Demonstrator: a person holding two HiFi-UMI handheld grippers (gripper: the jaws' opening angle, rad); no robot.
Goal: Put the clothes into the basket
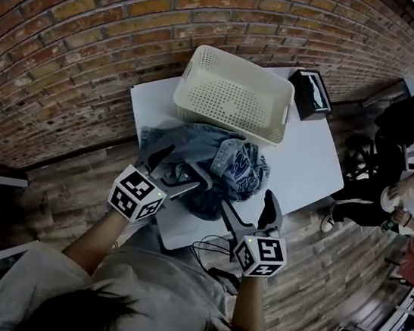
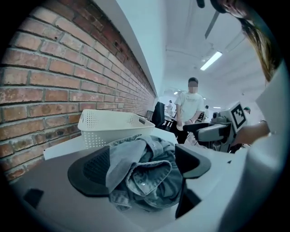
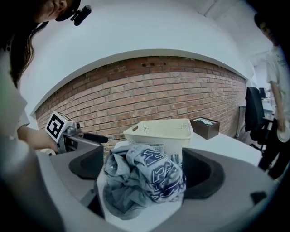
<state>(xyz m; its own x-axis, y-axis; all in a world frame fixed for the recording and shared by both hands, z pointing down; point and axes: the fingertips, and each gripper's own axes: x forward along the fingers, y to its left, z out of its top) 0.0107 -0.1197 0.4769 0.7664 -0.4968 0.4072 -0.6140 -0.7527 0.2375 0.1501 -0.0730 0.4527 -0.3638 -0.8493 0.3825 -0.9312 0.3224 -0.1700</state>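
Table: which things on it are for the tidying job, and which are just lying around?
For the job: clothes, basket.
Just lying about: box, chair beside the table.

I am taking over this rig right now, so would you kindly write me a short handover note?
Left tool: open, jaws either side of the denim garment, not gripping.
Right tool: open, jaws either side of the blue printed garment, not gripping.
Clothes: one heap on the white table, just in front of the basket.
Basket: white, perforated, empty.
Done: nothing is in the basket yet.
Left: grip the clothes and lift them into the basket.
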